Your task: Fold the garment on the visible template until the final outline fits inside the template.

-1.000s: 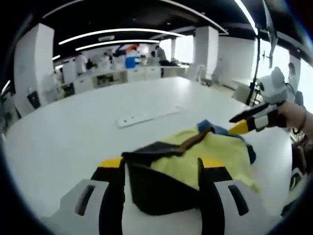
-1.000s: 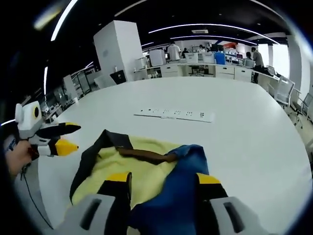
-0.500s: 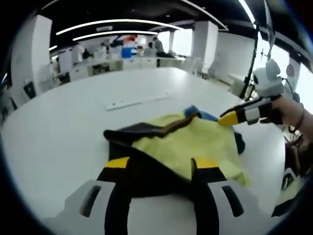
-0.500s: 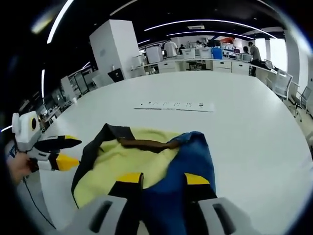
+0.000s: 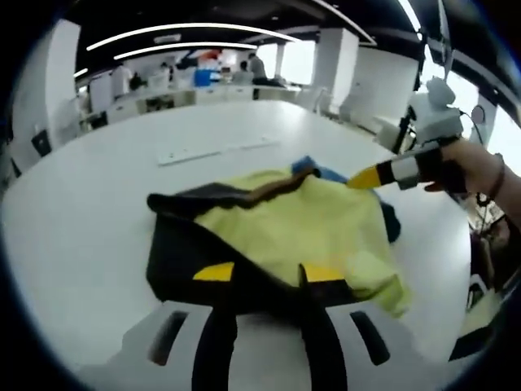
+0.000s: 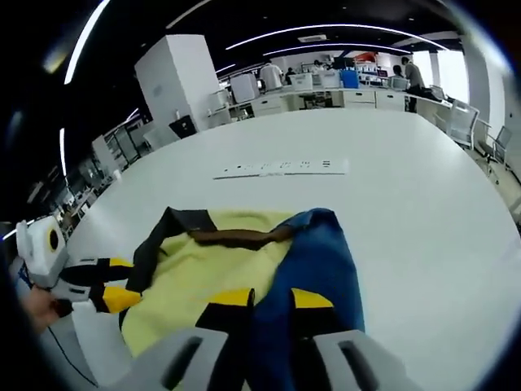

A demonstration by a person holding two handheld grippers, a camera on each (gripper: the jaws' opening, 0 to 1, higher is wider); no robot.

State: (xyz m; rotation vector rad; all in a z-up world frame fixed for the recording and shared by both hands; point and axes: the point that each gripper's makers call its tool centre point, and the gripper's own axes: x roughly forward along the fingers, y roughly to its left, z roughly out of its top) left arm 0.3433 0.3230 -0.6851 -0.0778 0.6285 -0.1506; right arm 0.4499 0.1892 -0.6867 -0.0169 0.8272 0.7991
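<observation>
Garment (image 5: pixel 285 224): one, lying crumpled on the white counter (image 5: pixel 89 204); panels of yellow, black and blue, with a brown band at the collar. In the left gripper view its black panel reaches the tips of the left gripper (image 5: pixel 264 281), whose jaws stand narrow with dark cloth between them; whether they pinch it cannot be told. In the right gripper view the blue panel (image 6: pixel 317 261) runs down between the jaws of the right gripper (image 6: pixel 273 300), also narrow; a grip on the cloth cannot be confirmed.

Change against the pictures of a second ago: both pairs of jaws stand closer together, and each gripper sits nearer the garment. The left gripper, seen at the left of the right gripper view, has come from well apart to just beside the black edge of the garment. The right gripper, seen at the right of the left gripper view, now hangs over the blue part.

Count: garments, one; grippers, two, each held in a hand (image 5: pixel 472 167); power strip (image 6: pixel 281 169), one, lying on the counter beyond the garment, apart from it; counter, one.

Background: office desks, people standing far off.
</observation>
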